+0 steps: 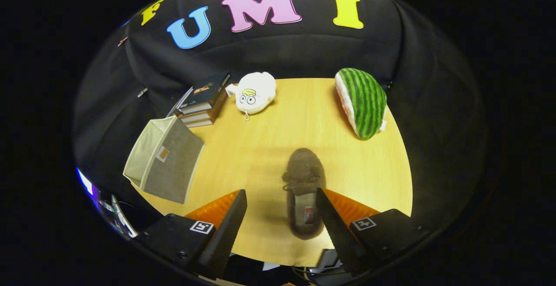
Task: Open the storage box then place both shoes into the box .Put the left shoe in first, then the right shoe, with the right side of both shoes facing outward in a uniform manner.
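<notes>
A dark brown lace-up shoe (304,190) lies on the wooden table (269,147), toe pointing away, its heel close beside my right finger and slightly lower than the tips. My gripper (281,197) hovers above the table, open, with nothing between the fingers. The grey-beige fabric storage box (167,160) stands at the table's left edge, beyond my left finger, its opening turned to the left; what it holds is hidden from me.
A stack of books (204,101) lies at the back left. Next to it sits a white plush toy (256,91). A watermelon-slice plush (362,101) rests at the back right. The table's front edge runs just under my fingers.
</notes>
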Motion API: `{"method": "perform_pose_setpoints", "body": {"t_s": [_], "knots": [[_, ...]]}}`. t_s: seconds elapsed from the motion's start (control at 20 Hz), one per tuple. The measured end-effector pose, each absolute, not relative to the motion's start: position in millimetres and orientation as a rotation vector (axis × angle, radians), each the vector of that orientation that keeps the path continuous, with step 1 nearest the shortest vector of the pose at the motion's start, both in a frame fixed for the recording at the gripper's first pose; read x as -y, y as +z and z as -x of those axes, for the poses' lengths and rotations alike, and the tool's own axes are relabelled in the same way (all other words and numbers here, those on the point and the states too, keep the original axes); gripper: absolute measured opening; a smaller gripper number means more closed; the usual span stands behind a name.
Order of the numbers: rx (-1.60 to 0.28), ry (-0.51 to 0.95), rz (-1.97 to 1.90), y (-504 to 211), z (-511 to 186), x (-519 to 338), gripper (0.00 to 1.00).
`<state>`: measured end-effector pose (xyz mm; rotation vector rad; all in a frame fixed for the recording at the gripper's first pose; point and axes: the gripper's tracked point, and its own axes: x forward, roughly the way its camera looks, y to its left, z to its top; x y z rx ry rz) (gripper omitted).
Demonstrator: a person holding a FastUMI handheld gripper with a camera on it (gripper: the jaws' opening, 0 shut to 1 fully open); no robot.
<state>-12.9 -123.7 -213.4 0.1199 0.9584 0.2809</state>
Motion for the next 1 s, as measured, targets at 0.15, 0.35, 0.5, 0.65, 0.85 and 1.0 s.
{"method": "perform_pose_setpoints", "body": {"t_s": [0.15, 0.35, 0.5, 0.65, 0.85, 1.0], "knots": [[-0.974, 0.294, -0.042, -241.9, 16.7, 149.6, 0.99], [-1.011, 0.292, 0.029, -283.9, 13.7, 168.6, 0.98], [-1.035, 0.265, 0.04, -306.8, 2.6, 179.1, 0.98], [-1.081, 0.245, 0.005, -328.5, -7.0, 180.1, 0.98], [-1.109, 0.235, -0.014, -348.5, -20.8, 176.4, 0.99], [-1.132, 0.237, -0.054, -356.6, -25.2, 169.4, 0.95]]}}
